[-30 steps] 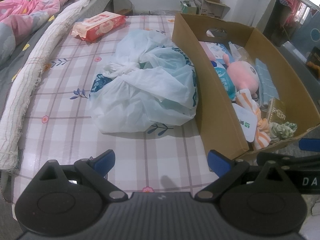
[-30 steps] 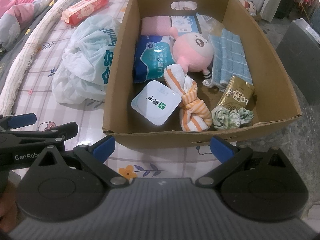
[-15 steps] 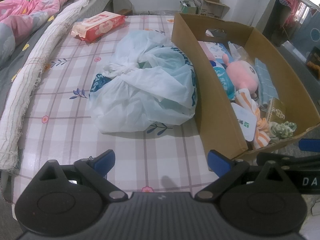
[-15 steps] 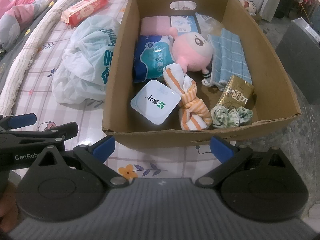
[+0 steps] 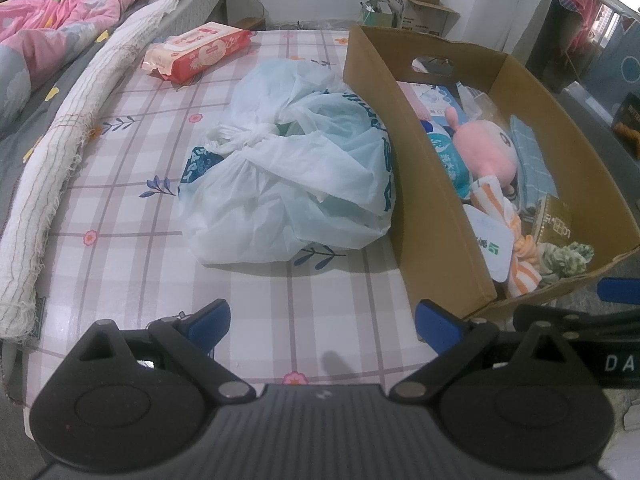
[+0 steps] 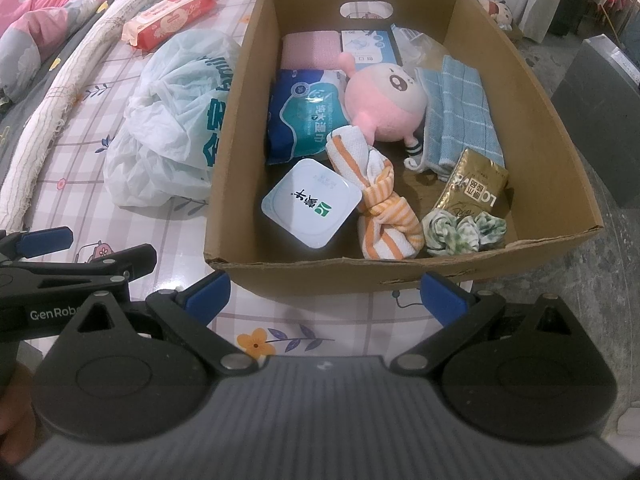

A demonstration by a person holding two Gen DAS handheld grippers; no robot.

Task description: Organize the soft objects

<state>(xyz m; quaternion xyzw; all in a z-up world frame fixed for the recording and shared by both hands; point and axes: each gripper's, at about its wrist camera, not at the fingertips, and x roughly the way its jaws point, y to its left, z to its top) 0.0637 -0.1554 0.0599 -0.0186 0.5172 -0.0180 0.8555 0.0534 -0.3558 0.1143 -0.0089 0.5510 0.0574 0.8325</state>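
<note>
A cardboard box (image 6: 224, 152) stands on the checked table, holding a pink plush toy (image 6: 384, 100), an orange-striped knotted cloth (image 6: 380, 196), a blue checked cloth (image 6: 460, 116), a wet-wipe pack (image 6: 304, 116), a white tub (image 6: 312, 208), a gold packet (image 6: 476, 184) and a green-white scrunchie (image 6: 460, 228). A knotted white plastic bag (image 5: 296, 184) lies left of the box (image 5: 432, 184). My left gripper (image 5: 322, 320) is open and empty, just short of the bag. My right gripper (image 6: 324, 292) is open and empty at the box's near wall.
A red wipes pack (image 5: 196, 52) lies at the table's far left. A rolled white mat (image 5: 60, 160) runs along the left edge beside a bed with pink bedding (image 5: 60, 32). More cardboard boxes (image 5: 416, 12) stand by the far wall.
Both grippers have barely shifted; the view has moved very slightly. Nothing was picked up or released.
</note>
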